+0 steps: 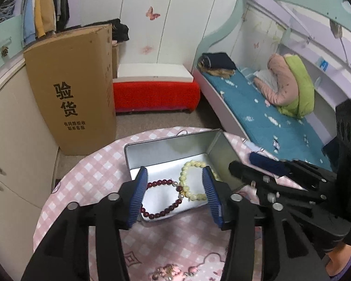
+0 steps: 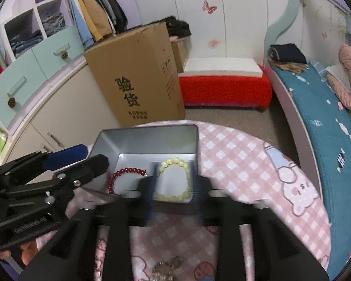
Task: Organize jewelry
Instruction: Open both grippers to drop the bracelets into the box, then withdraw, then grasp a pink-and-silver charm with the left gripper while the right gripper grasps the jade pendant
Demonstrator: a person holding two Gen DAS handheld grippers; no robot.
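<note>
A silver tin box [image 1: 168,145] [image 2: 147,140] stands open on the pink checked tablecloth. Inside lie a dark red bead bracelet [image 1: 162,208] [image 2: 119,175] and a pale yellow bead bracelet [image 1: 187,178] [image 2: 175,180], touching each other. My left gripper [image 1: 175,189] is open and empty, its blue pads over the box's near part. My right gripper [image 2: 173,182] is open, blurred by motion, its fingers astride the yellow bracelet above the box. The right gripper also shows in the left wrist view [image 1: 257,171], and the left gripper in the right wrist view [image 2: 82,159]. More jewelry [image 1: 173,272] [image 2: 166,269] lies on the cloth near me.
The round table [image 2: 257,164] has its far edge just behind the box. Beyond stand a tall cardboard box [image 1: 74,89] [image 2: 138,77], a red bench [image 1: 156,93] and a bed with blue sheet [image 1: 257,112]. Cupboards [image 2: 35,107] line the left.
</note>
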